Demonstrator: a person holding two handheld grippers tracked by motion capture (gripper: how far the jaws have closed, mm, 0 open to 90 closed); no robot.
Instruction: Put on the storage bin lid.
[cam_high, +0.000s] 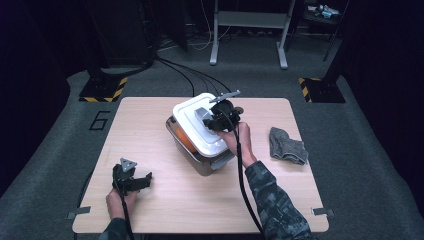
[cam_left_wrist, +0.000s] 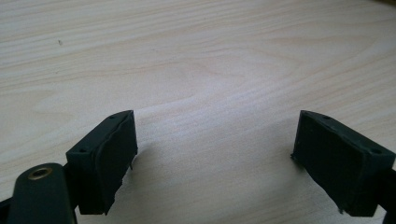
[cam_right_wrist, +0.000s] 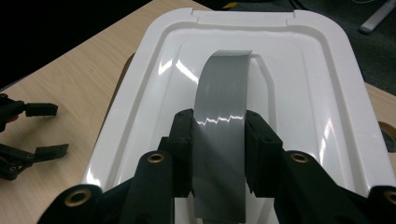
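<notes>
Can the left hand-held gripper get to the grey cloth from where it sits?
Probably not directly: the left hand-held gripper is across the table, and the bin with its white lid lies between it and the grey cloth.

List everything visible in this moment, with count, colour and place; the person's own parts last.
table: 1, light wood, centre of the high view
box: 1, grey, something orange inside, mid-table
lid: 1, white, tilted on the box
lid handle: 1, grey, arched, on the lid's middle
cloth: 1, grey, crumpled, table's right side
frame: 1, light grey, on the floor beyond the table
left gripper: 1, black, fingers open, low over the table's near left
right gripper: 1, black, fingers shut on the lid handle
</notes>
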